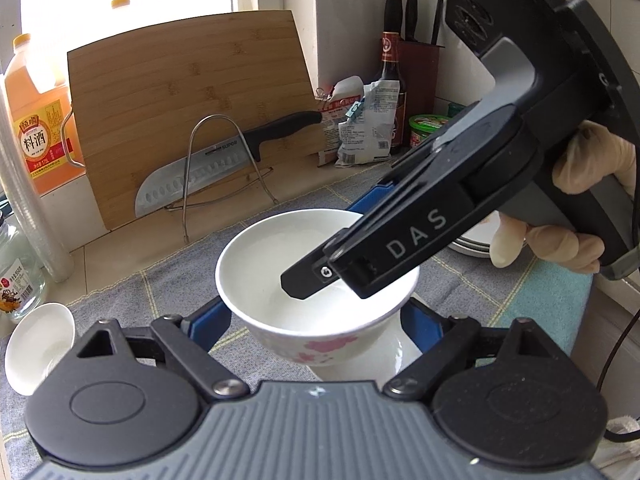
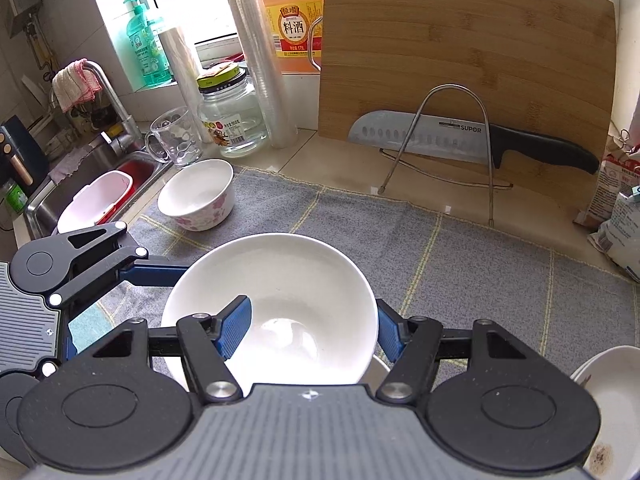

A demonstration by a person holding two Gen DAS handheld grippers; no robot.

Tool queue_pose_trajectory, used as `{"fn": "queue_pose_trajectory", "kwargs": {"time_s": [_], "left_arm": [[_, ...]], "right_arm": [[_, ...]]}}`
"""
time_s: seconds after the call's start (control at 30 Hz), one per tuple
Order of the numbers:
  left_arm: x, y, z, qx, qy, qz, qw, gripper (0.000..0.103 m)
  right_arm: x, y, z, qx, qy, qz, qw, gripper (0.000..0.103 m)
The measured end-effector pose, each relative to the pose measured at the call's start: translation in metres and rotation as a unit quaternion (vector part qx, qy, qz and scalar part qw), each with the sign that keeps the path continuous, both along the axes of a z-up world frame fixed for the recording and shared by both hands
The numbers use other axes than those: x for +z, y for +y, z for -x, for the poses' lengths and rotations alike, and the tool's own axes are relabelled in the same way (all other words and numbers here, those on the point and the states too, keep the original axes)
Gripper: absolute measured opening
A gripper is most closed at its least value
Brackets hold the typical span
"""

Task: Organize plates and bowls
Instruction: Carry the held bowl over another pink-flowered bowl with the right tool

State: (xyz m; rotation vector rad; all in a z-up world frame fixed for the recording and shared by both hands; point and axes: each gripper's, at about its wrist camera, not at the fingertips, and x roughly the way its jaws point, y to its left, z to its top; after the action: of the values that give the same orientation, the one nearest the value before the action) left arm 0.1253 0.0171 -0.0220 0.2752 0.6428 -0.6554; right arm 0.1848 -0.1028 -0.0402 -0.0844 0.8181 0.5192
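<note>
The left gripper (image 1: 316, 320) pinches a white bowl (image 1: 316, 276) with pink blossoms by its outer walls, mouth up, over the grey cloth (image 1: 120, 292). The right gripper (image 2: 312, 330) clamps the bowl's right wall, one pad inside. The bottle (image 2: 294, 20) reads 料酒, the knife (image 2: 460, 136) SUPOR.

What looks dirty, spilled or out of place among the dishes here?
The plate at the right wrist view's lower right edge has brown crumbs or stains near its bottom. Nothing looks spilled or broken; the flowered bowl stands upright on the grey towel.
</note>
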Motion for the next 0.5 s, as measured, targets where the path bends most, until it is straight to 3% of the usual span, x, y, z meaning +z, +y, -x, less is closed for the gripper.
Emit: {"fn": "queue_pose_trajectory", "kwargs": {"time_s": [0.5], "left_arm": [[-0.022, -0.02, 0.004, -0.032, 0.025, -0.017, 0.999, 0.091]], "right_arm": [[-0.019, -0.02, 0.022, -0.041, 0.009, 0.003, 0.999, 0.071]]}}
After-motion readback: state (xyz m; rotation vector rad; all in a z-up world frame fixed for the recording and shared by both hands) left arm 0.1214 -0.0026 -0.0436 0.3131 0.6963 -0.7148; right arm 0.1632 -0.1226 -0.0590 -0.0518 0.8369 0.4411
